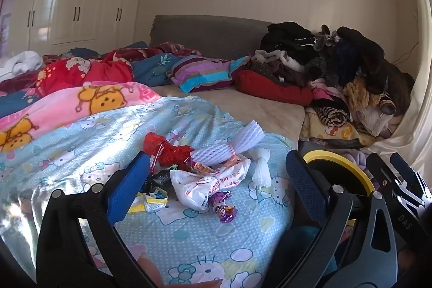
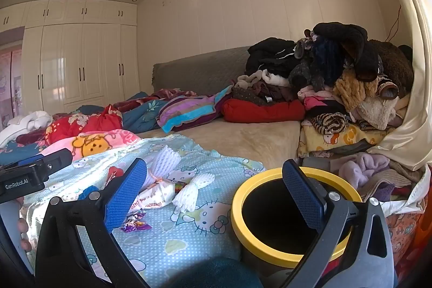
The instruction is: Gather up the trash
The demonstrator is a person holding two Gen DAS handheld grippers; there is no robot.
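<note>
Trash just ahead of the left claw (image 1: pixel 216 180)

Both claws wide, empty. White wrapper (image 1: pixel 208 186) lies crosswise; bin (image 2: pixel 286 217) probably nearest right claw (image 2: pixel 216 193).

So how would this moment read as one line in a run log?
left gripper: open, empty | right gripper: open, empty | trash pile: on blanket, untouched | bin: beside bed

Three foam nets (image 1: pixel 247 138), one bin (image 2: pixel 270 174)
</note>
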